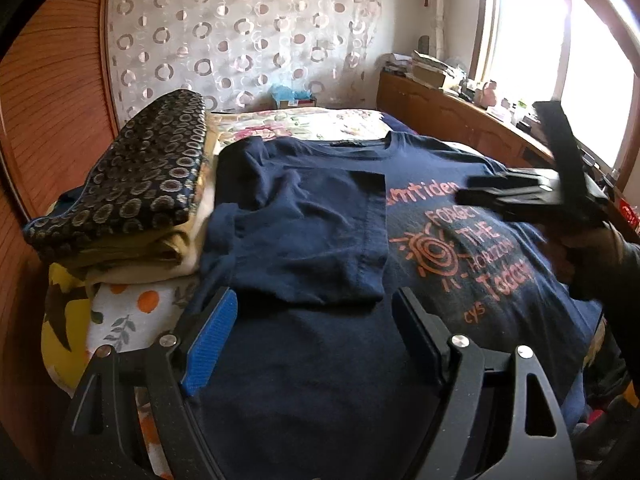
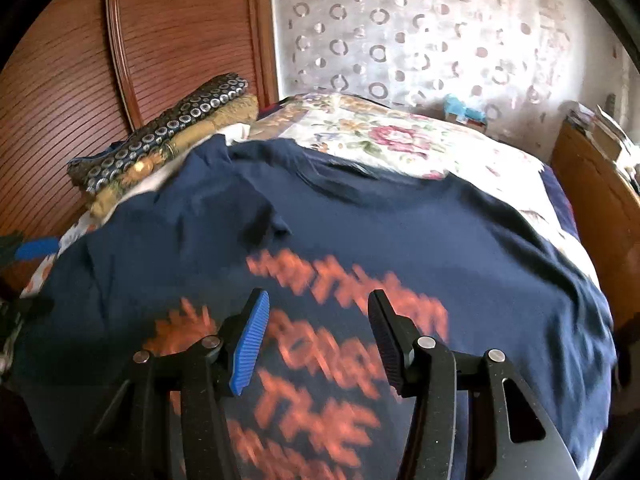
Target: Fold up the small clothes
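A navy T-shirt [image 1: 320, 344] with orange print lies face up on the bed. Its left side and sleeve [image 1: 304, 232] are folded over onto the chest. My left gripper [image 1: 316, 300] is open and empty just above the shirt's lower part. My right gripper [image 2: 318, 300] is open and empty above the orange lettering [image 2: 320, 360]. The shirt [image 2: 380, 220] fills the right wrist view, which is blurred. The right gripper also shows in the left wrist view [image 1: 500, 192], over the shirt's right side.
A stack of folded clothes [image 1: 132, 200] with a dark ring-patterned piece on top sits at the shirt's left, also in the right wrist view [image 2: 168, 132]. Floral bedding [image 1: 312, 124] lies beyond. A wooden cabinet [image 1: 448, 116] with clutter runs along the right under a window.
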`<action>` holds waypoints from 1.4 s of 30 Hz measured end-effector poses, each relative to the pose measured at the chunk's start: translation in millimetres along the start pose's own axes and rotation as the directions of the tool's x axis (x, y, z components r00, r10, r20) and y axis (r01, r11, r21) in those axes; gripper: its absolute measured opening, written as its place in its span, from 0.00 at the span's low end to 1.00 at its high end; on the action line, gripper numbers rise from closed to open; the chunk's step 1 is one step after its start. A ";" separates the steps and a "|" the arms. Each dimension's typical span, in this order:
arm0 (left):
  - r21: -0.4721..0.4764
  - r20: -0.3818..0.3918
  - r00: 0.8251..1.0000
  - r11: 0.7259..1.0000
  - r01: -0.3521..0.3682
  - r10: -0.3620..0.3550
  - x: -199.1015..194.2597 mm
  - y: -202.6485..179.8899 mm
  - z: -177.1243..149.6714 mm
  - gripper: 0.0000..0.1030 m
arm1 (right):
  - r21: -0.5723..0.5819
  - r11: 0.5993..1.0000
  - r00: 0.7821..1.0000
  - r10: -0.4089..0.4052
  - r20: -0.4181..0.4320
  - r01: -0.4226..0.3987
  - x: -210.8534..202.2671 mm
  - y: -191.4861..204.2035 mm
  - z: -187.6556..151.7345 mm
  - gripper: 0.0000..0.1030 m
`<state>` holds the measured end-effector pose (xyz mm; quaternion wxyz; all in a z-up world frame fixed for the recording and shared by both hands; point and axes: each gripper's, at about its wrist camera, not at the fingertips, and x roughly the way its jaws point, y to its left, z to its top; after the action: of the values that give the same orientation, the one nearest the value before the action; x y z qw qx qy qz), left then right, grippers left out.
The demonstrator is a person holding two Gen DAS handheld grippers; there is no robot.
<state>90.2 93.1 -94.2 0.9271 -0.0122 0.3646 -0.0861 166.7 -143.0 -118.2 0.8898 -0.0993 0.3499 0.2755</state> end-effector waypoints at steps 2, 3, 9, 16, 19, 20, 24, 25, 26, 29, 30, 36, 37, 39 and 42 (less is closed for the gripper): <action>-0.003 -0.002 1.000 1.000 0.002 -0.002 2.2 -1.0 0.2 0.78 | 0.033 0.999 1.000 -0.023 -0.007 0.024 -18.7 -14.0 -15.9 0.52; -0.005 -0.003 1.000 1.000 0.005 -0.005 3.5 -2.4 1.1 0.78 | 0.045 0.998 0.999 -0.037 -0.007 0.037 -27.1 -20.8 -23.6 0.52; 0.002 -0.024 1.000 1.000 0.016 -0.016 13.5 -10.7 5.4 0.78 | 0.133 0.979 0.988 -0.154 -0.003 0.153 -79.8 -77.2 -63.3 0.52; 0.037 -0.093 0.995 0.999 0.023 -0.019 33.7 -23.9 8.2 0.78 | 0.266 0.928 0.964 -0.264 -0.021 0.260 -114.3 -138.3 -85.5 0.52; 0.055 -0.127 0.992 0.998 0.023 -0.016 42.5 -28.1 7.6 0.78 | 0.301 0.911 0.960 -0.276 -0.058 0.280 -117.4 -154.3 -93.0 0.52; 0.062 -0.142 0.990 0.998 0.023 -0.014 45.9 -30.1 7.9 0.78 | 0.305 0.909 0.959 -0.275 -0.070 0.283 -117.5 -157.2 -96.0 0.52; 0.074 -0.162 0.987 0.997 0.021 -0.009 53.0 -33.3 9.7 0.78 | 0.317 0.902 0.956 -0.271 -0.113 0.293 -114.4 -161.3 -101.7 0.52; 0.073 -0.166 0.986 0.997 0.023 -0.010 54.2 -33.6 10.6 0.78 | 0.316 0.902 0.955 -0.269 -0.121 0.294 -114.0 -160.9 -103.3 0.52; 0.073 -0.171 0.985 0.997 0.023 -0.011 55.9 -34.1 11.5 0.78 | 0.316 0.902 0.955 -0.266 -0.130 0.294 -112.2 -154.5 -97.6 0.52; 0.076 -0.184 0.983 0.997 0.024 -0.010 61.8 -36.4 13.9 0.78 | 0.296 0.915 0.960 -0.242 -0.141 0.274 -116.3 -144.8 -97.9 0.45; 0.082 -0.189 0.982 0.996 0.025 -0.009 63.8 -37.8 14.4 0.78 | 0.290 0.916 0.959 -0.244 -0.143 0.276 -114.2 -148.2 -87.8 0.42; 0.108 -0.190 0.982 0.994 0.006 0.015 68.4 -43.2 15.7 0.78 | 0.224 0.933 0.957 -0.258 -0.134 0.283 -107.9 -150.7 -76.9 0.04; 0.111 -0.187 0.982 0.994 0.003 0.018 69.1 -43.9 15.9 0.79 | 0.216 0.934 0.956 -0.261 -0.134 0.285 -104.4 -153.3 -74.2 0.03; 0.110 -0.185 0.983 0.994 0.005 0.015 70.0 -43.9 15.6 0.80 | 0.217 0.929 0.953 -0.280 -0.117 0.300 -105.0 -159.0 -73.8 0.03; 0.114 -0.189 0.982 0.993 0.010 0.011 71.5 -45.8 15.7 0.83 | 0.254 0.908 0.942 -0.328 -0.069 0.335 -115.5 -170.9 -73.0 0.03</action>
<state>145.4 35.3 -126.9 0.8875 0.0494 0.4454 -0.1074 151.1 -360.2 -96.3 0.9245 -0.0421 0.3721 0.0706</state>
